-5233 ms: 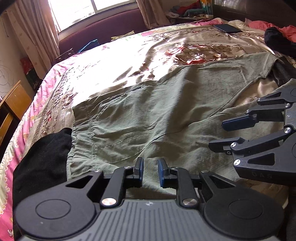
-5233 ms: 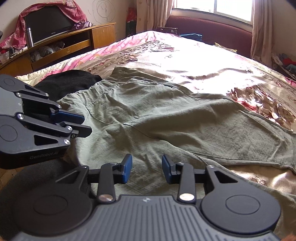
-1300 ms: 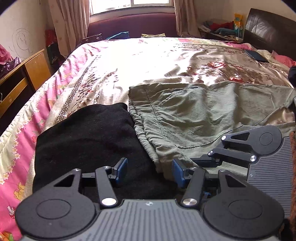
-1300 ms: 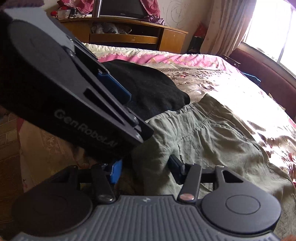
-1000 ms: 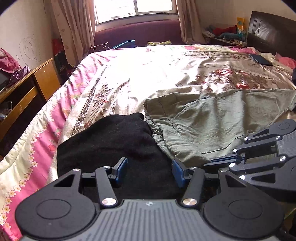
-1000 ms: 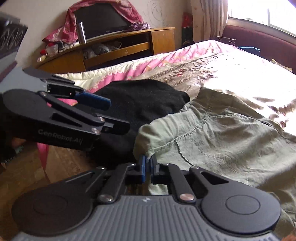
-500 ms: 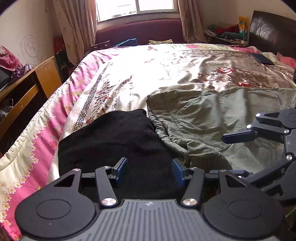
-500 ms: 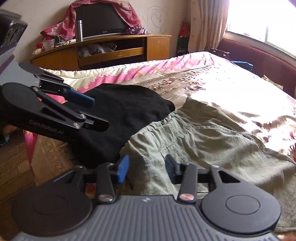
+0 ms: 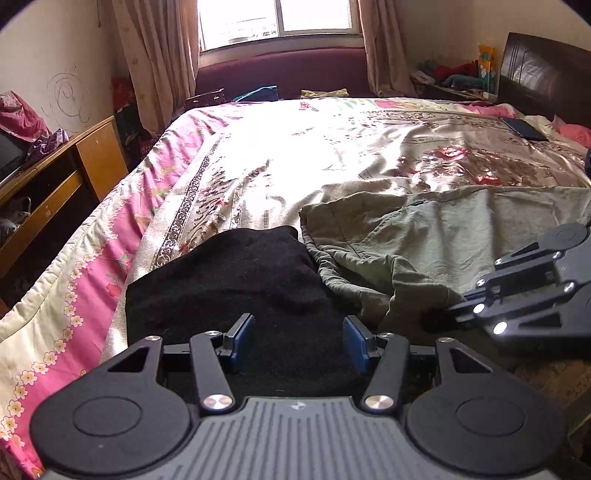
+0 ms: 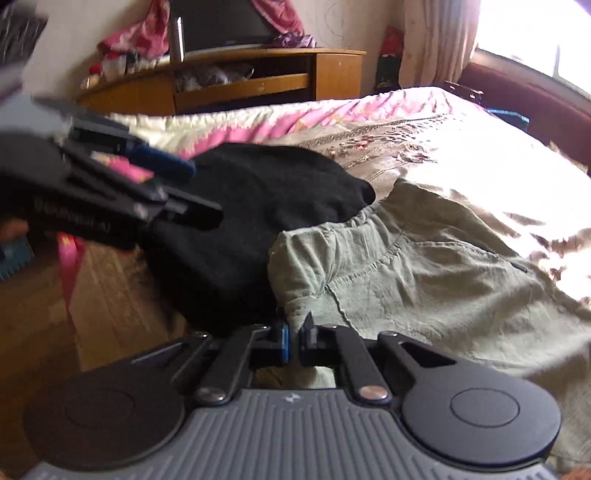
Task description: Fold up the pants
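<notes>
The right gripper (image 10: 293, 341) is clenched on the near waistband corner of the olive pants (image 10: 424, 280), a pinch of the cloth caught between its blue pads. The left gripper (image 9: 298, 341) hangs released, jaws apart with nothing between them, over the black garment (image 9: 236, 280) that lies just beside the pants on the waistband side. So the fold looks barely begun: one corner is taken, the other is not.

The pants lie spread across the bed (image 9: 332, 155), the waist touching the black garment and the legs running away from it towards the dark headboard (image 9: 546, 77). I'd say the next move calls for the free gripper to shift off the black garment onto the far waistband corner, taking only the olive cloth, so both corners can be lifted together.

The satin floral cover under the pants is slippery-looking and rumpled. Beyond the pants there is a curtained window (image 9: 277, 22); on the black garment's side stands a wooden cabinet (image 10: 258, 77) with a television.
</notes>
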Demonstrator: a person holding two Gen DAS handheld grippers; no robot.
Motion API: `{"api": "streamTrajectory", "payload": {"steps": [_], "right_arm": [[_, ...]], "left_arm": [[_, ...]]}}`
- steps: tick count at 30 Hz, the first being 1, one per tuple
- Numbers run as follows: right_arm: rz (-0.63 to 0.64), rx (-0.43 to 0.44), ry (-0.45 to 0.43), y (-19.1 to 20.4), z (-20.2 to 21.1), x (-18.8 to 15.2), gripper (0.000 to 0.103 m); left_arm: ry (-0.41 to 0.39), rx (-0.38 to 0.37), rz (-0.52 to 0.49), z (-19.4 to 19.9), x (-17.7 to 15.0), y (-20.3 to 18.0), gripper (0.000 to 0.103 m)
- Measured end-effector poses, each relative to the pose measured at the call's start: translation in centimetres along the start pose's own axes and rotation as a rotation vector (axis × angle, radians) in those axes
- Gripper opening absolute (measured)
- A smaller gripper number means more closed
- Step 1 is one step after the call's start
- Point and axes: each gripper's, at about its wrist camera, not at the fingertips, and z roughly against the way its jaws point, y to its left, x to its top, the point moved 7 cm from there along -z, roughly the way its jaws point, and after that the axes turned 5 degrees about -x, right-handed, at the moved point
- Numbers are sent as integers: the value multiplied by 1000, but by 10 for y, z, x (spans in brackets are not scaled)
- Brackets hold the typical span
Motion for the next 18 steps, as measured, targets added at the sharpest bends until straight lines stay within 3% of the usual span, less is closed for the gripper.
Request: {"api": "streamTrajectory", "payload": {"steps": [4,9,13,18], "right_arm": [[-277,188,-60,-33,21,15,5],[-474,239,-58,-50,3,7,5],[-507,231,-123,-75,27,22,5],[-450,213,-128,-80,44,30,5]], "left_arm": [[-20,-1,6,4,3,4,66],[-15,-23,30,1,1,1,66],[-43,-142,-21,-8,7,-26,67],[-92,-292,-132,-25,26,-66,67]]}}
